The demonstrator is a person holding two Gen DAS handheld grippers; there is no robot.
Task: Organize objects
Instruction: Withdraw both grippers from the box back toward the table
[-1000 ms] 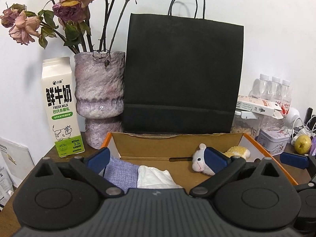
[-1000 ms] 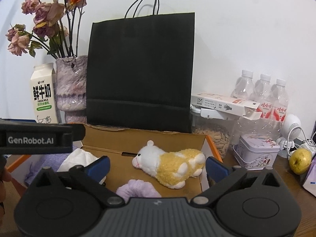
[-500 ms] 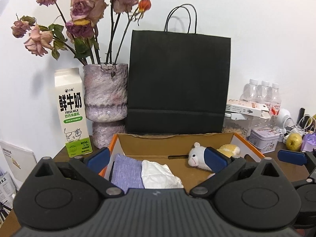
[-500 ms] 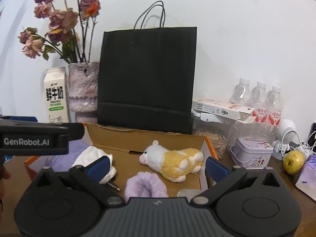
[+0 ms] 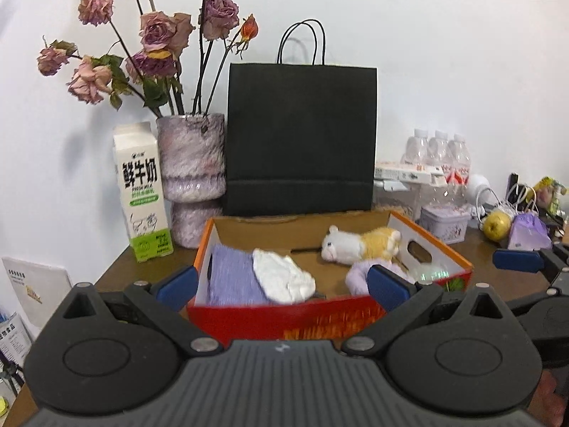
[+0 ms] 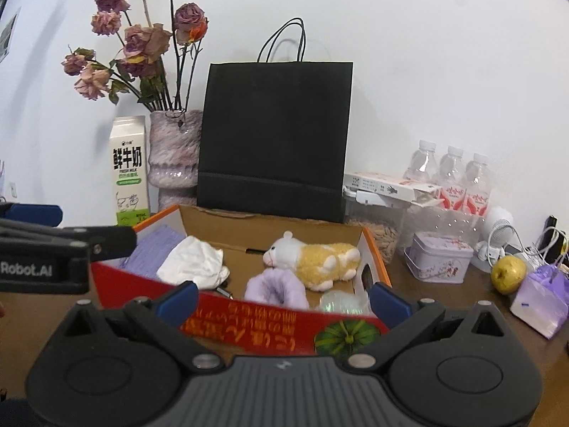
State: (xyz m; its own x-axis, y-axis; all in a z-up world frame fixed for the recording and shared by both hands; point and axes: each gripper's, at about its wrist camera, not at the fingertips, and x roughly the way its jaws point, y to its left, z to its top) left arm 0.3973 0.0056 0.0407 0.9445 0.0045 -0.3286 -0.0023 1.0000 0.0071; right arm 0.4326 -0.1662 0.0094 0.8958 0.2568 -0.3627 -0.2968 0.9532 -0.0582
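- Currently both grippers sit in front of the cardboard box [image 6: 277,316], just outside its red front wall, jaws spread wide, nothing held.
- Left gripper [image 5: 281,284]: fingers apart, framing the left and middle of the box. Right gripper [image 6: 284,295]: fingers apart, framing the middle and right.
- Box contents, left to right: purple cloth [image 5: 231,277] at the left wall, white cloth [image 5: 284,277] overlapping its right edge, plush sheep [image 6: 313,259] on its side near the back right, fuzzy purple item [image 6: 275,290] just in front of the sheep, a clear round thing [image 6: 339,302] at the front right corner (can't tell what it is).
- Everything in the box lies ahead of and below the fingertips, behind the front wall. Nothing is between the jaws yet.
- Risk 1: the front wall is in the way. Going straight in would probably catch a finger on the rim and shove the box back into the black paper bag [image 6: 274,138] or the vase [image 6: 174,156].
- Risk 2: the vase with dried roses and the milk carton [image 6: 128,170] stand close behind the box on the left, and both look tippy if the box slides.
- Risk 3: the two cloths overlap, so a pinch on the white one may drag the purple one too.
- Risk 4: the grippers are close side by side. The left one shows at the left edge of the right view, so a collision is likely if both reach for the middle.
- Loose items outside the box on the right: apple [image 6: 508,274], tin [image 6: 439,261], small purple bag [image 6: 542,300].
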